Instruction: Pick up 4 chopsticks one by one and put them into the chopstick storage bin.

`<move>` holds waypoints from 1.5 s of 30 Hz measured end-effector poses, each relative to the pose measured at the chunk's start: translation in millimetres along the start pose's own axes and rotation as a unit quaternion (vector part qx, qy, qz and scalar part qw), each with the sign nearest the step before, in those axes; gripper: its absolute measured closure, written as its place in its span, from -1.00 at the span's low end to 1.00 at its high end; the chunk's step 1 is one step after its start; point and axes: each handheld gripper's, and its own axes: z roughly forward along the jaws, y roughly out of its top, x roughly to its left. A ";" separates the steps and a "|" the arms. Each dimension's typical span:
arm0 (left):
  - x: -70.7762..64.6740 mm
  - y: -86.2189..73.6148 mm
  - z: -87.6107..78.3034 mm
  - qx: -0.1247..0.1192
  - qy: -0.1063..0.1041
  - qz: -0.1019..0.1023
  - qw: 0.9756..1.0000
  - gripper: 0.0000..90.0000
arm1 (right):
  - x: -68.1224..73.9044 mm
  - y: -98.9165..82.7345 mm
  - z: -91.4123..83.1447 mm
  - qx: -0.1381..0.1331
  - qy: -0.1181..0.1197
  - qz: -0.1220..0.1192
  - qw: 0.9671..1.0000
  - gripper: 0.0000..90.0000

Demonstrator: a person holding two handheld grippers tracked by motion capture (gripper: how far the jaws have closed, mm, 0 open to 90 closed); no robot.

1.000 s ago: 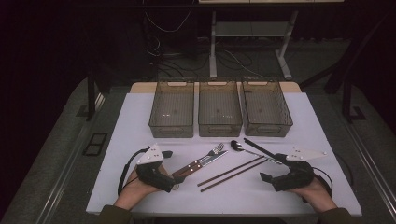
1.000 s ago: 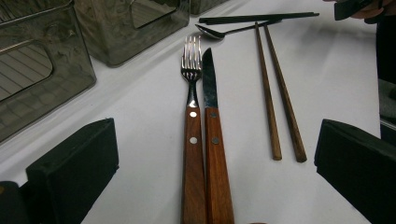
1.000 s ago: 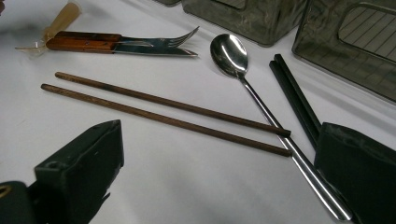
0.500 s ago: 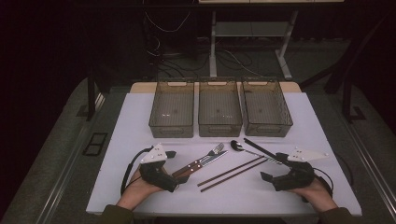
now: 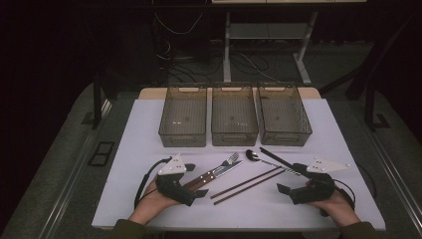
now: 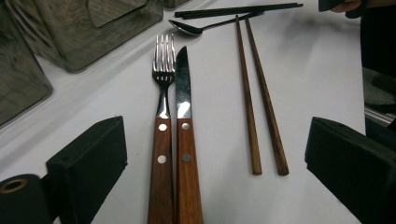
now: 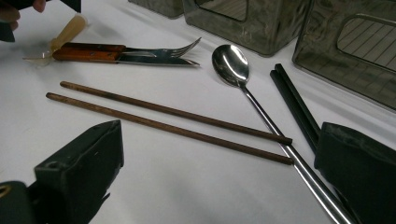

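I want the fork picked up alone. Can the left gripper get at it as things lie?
Probably not cleanly. The left gripper is open with its jaws either side of the fork, nothing lying ahead of it, but the knife lies flush against the fork, so closing would likely catch both handles.

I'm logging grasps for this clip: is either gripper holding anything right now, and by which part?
Nothing is held. The left gripper is open around the fork and knife handles; the right gripper is open too.

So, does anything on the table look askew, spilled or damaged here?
Nothing stands out. The wooden-handled fork and knife lie side by side, the brown wooden chopsticks paired, the three smoky plastic bins in an even row.
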 end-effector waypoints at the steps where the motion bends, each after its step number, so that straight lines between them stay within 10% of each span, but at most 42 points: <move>1: -1.1 1.3 1.9 0.000 -0.001 0.000 1.000 -0.84 | 0.0 0.0 0.4 0.000 0.001 0.003 1.000 -0.96; 45: -19.9 32.1 66.2 0.027 -0.022 0.030 0.999 0.30 | -3.2 -2.9 12.8 0.020 -0.001 -0.008 1.000 -0.96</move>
